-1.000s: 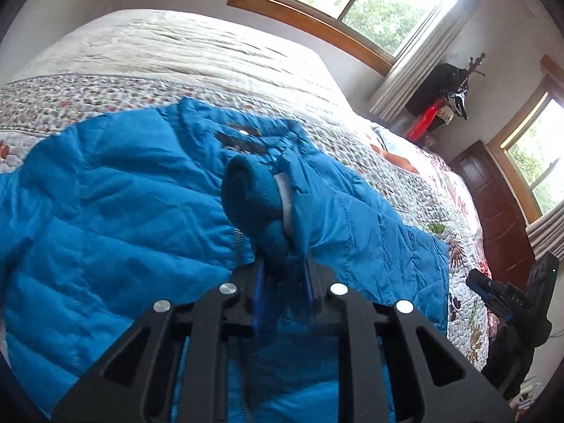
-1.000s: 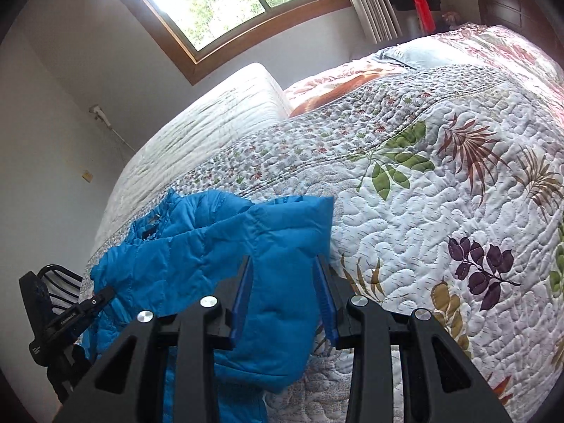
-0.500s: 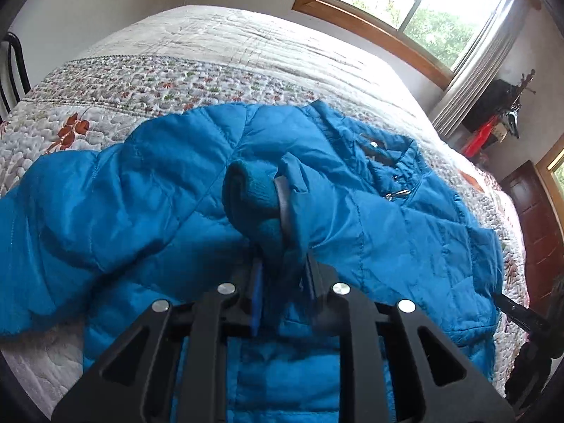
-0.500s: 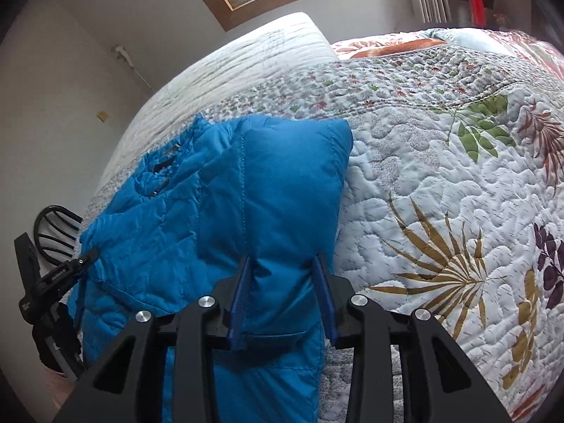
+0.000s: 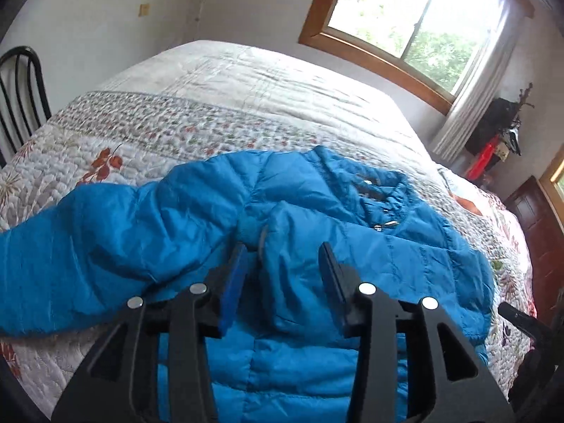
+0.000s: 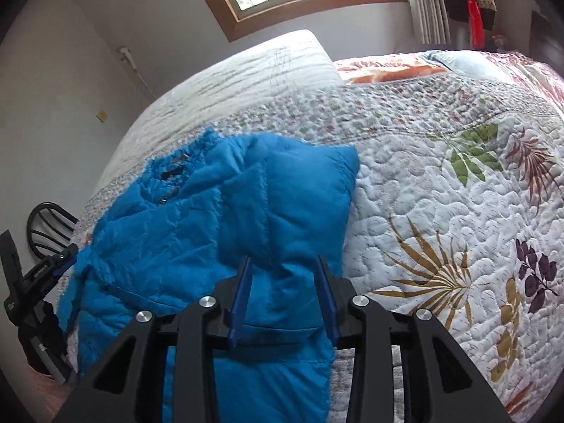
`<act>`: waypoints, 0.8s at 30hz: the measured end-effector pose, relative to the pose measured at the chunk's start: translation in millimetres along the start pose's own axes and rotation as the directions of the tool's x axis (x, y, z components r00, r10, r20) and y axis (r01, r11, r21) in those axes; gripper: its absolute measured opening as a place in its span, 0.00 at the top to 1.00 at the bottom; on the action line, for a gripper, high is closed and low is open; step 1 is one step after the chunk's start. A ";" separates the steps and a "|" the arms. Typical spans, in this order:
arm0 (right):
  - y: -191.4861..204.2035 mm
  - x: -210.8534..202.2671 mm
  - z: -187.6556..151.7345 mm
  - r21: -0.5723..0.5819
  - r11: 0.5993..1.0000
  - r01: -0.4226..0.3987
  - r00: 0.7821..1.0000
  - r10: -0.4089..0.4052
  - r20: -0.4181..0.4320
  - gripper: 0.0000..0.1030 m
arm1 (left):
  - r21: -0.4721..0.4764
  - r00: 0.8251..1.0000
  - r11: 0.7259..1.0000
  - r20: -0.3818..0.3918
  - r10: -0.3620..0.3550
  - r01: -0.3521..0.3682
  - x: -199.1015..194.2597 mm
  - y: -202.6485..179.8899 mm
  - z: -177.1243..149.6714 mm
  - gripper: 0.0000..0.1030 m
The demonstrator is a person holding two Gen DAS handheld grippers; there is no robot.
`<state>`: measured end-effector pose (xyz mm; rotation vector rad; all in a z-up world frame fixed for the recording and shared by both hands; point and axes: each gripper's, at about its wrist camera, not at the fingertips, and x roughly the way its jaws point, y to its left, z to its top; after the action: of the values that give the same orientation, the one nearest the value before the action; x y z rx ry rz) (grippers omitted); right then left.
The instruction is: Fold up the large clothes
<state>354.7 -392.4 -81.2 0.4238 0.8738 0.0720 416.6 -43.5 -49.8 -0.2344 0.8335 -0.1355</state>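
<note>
Blue jacket [image 5: 352, 246] flat on quilted bed [image 5: 176, 130], sleeve cuff [image 5: 253, 229] laid over chest. Left claw [image 5: 282, 264] wide open, empty. Right claw [image 6: 283, 275] open over folded side. Smooth panel before next fold.

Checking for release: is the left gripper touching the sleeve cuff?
Cannot tell. In the left wrist view the left gripper is open, but the sleeve cuff sits right at one fingertip.
</note>
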 end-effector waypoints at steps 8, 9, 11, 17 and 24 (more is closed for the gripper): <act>27.5 45.8 -11.9 -0.054 0.998 -0.015 0.993 0.009 -0.116 0.65 | 0.183 0.994 0.983 -0.107 0.018 0.002 44.2 -47.9 -33.8 0.59; 25.7 50.3 -13.2 -0.049 0.999 -0.008 0.992 0.001 -0.128 0.66 | 0.180 0.991 0.984 -0.133 0.029 -0.004 52.8 -45.0 -36.7 0.59; 23.4 60.1 -16.0 -0.059 0.998 0.014 0.988 -0.022 -0.151 0.72 | 0.161 0.981 0.987 -0.191 0.029 0.002 69.9 -36.8 -41.2 0.59; 16.0 74.3 -21.6 -0.051 0.999 0.009 0.986 -0.018 -0.165 0.75 | 0.162 0.977 0.987 -0.214 0.020 0.015 81.7 -30.6 -47.3 0.59; 16.3 72.7 -20.2 -0.064 0.998 -0.005 0.987 -0.005 -0.159 0.74 | 0.173 0.981 0.985 -0.195 0.026 0.009 82.4 -32.9 -48.3 0.59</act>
<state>388.1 -353.9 -139.3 0.3613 1.0261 0.1354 434.5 -100.0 -131.7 -0.0535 1.0132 -0.2247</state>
